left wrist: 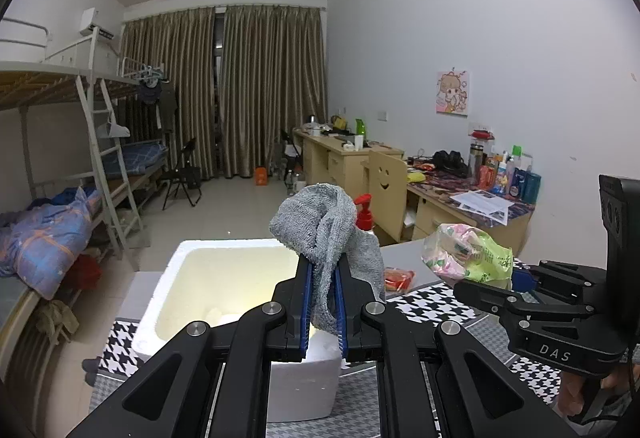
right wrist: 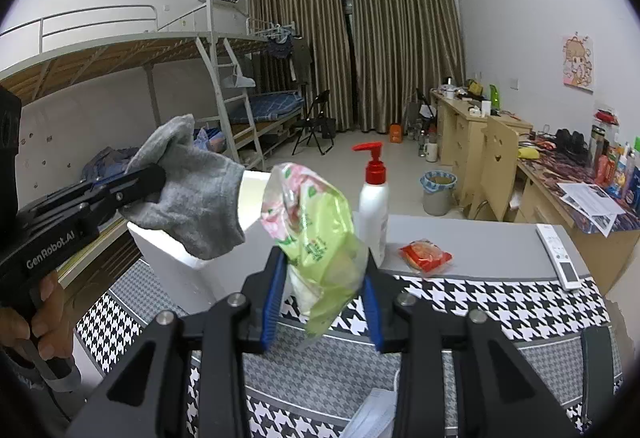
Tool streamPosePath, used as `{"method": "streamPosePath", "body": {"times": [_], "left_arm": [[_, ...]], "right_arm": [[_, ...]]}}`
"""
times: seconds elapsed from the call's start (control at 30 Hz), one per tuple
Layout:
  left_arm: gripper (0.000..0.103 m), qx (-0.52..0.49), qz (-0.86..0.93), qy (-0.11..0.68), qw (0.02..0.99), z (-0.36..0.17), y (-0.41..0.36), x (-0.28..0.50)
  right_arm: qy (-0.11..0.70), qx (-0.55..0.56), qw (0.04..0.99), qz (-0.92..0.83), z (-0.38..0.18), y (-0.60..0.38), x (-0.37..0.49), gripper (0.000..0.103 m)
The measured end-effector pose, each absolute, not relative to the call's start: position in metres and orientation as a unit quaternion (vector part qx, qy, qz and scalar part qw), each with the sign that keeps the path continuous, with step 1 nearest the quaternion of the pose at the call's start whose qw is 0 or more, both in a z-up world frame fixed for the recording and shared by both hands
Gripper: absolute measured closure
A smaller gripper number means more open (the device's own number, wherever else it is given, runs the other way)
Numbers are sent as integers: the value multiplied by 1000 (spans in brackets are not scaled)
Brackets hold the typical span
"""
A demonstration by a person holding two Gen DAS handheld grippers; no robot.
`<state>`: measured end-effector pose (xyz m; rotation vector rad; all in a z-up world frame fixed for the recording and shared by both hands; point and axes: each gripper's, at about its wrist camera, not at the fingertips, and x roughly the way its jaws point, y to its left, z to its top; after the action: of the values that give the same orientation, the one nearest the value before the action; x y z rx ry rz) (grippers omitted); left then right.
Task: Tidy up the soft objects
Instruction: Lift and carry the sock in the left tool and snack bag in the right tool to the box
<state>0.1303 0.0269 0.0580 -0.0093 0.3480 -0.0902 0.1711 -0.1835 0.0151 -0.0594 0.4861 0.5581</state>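
My left gripper (left wrist: 323,270) is shut on a grey towel cloth (left wrist: 328,234) and holds it above a white foam box (left wrist: 168,290). The cloth also shows in the right wrist view (right wrist: 196,194), hanging over the box's corner (right wrist: 168,250). My right gripper (right wrist: 324,274) is shut on a green and pink plastic tissue pack (right wrist: 316,230), held above the houndstooth table cover (right wrist: 480,306). In the left wrist view the pack (left wrist: 468,254) sits at the right gripper's tips, to the right of the box.
A white pump bottle with a red top (right wrist: 374,198) and a red snack packet (right wrist: 425,254) stand on the grey table (right wrist: 480,242). A white remote (right wrist: 558,256) lies at the right. Desks, a chair and bunk beds fill the room behind.
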Motion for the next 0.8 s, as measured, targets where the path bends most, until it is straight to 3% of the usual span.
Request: {"method": "streamPosePath", "body": {"times": [0.8], "left_arm": [[92, -17, 17, 165, 986, 63, 63, 135]], "right_arm": [[239, -65, 910, 333, 27, -128, 189, 63]]}}
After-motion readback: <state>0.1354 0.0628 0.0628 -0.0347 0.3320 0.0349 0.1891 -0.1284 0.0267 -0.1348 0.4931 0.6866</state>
